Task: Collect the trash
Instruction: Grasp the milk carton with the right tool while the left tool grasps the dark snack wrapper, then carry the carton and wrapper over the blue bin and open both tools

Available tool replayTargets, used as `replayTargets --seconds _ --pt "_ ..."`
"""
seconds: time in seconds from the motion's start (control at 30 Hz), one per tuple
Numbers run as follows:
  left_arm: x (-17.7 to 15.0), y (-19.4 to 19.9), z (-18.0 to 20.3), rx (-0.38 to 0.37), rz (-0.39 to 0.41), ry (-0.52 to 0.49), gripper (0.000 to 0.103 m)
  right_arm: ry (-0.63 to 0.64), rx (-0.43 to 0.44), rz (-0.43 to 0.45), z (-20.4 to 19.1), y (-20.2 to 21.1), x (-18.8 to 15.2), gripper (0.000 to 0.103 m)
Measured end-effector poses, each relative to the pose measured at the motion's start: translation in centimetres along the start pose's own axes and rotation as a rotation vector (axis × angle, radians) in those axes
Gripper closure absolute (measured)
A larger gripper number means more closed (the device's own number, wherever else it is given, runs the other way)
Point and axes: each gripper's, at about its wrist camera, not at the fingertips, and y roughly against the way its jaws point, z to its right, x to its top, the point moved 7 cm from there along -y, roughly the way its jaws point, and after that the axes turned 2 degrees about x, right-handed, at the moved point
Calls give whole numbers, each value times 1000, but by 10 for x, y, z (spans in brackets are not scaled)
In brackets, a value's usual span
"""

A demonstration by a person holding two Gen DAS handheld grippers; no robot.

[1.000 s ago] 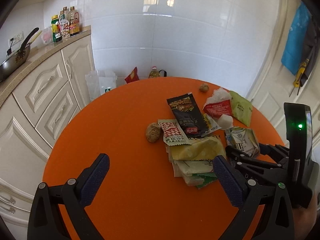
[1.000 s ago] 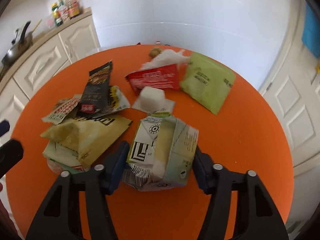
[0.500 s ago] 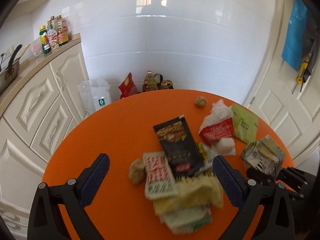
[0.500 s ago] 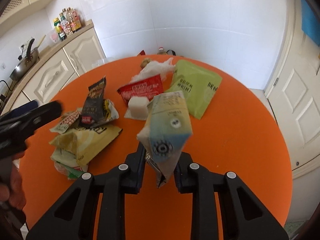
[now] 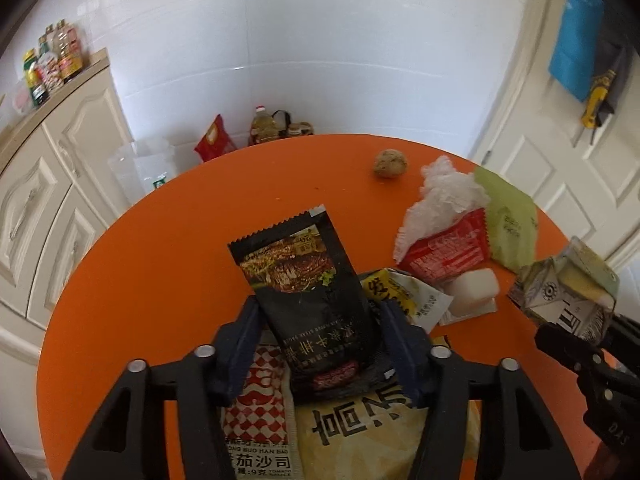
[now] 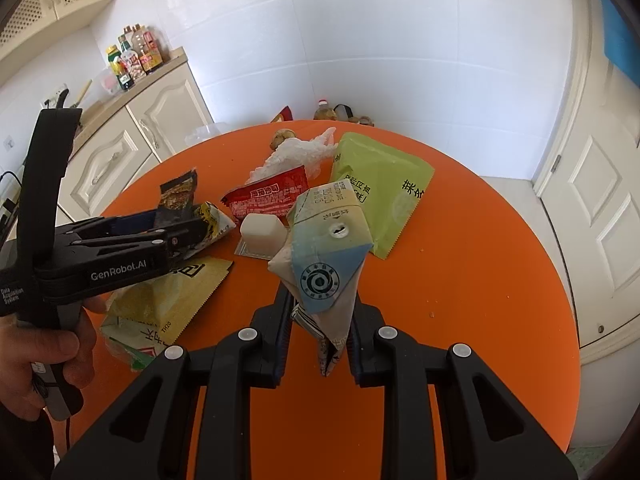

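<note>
A black snack sachet [image 5: 308, 280] lies on the round orange table [image 5: 160, 260] atop a heap of wrappers. My left gripper [image 5: 316, 332] straddles its near end; the jaws are closing, with the pads close to the sachet's two side edges and the sachet still lying flat. From the right wrist view the left gripper [image 6: 188, 232] reaches in from the left, held by a hand [image 6: 48, 344]. My right gripper [image 6: 320, 312] is shut on a crumpled milk carton [image 6: 328, 248] held above the table, also seen as the carton [image 5: 560, 292] at the right.
More trash lies around: a yellow bag [image 5: 360, 432], a red-checked ketchup sachet [image 5: 260, 412], a red packet [image 5: 448, 252] with white tissue, a green pouch [image 6: 380, 184], a white cup [image 6: 260, 232], a brown ball [image 5: 390, 163]. Cabinets [image 5: 48, 208] stand left, a door [image 6: 600, 208] right.
My left gripper came forward and down over the black sachet and its jaws narrowed around it. My right gripper shut on the carton and raised it off the table.
</note>
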Motion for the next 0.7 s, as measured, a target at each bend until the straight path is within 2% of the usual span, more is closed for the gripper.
replayTargets --seconds 0.23,0.5,0.7 --pt "-6 3 -3 -92 22 23 76 -10 6 0 2 5 -4 80" --pt "-14 34 3 -134 115 5 81 -27 20 34 5 26 -4 80" --pt "-29 66 2 -134 155 4 83 -32 13 72 5 52 -6 80"
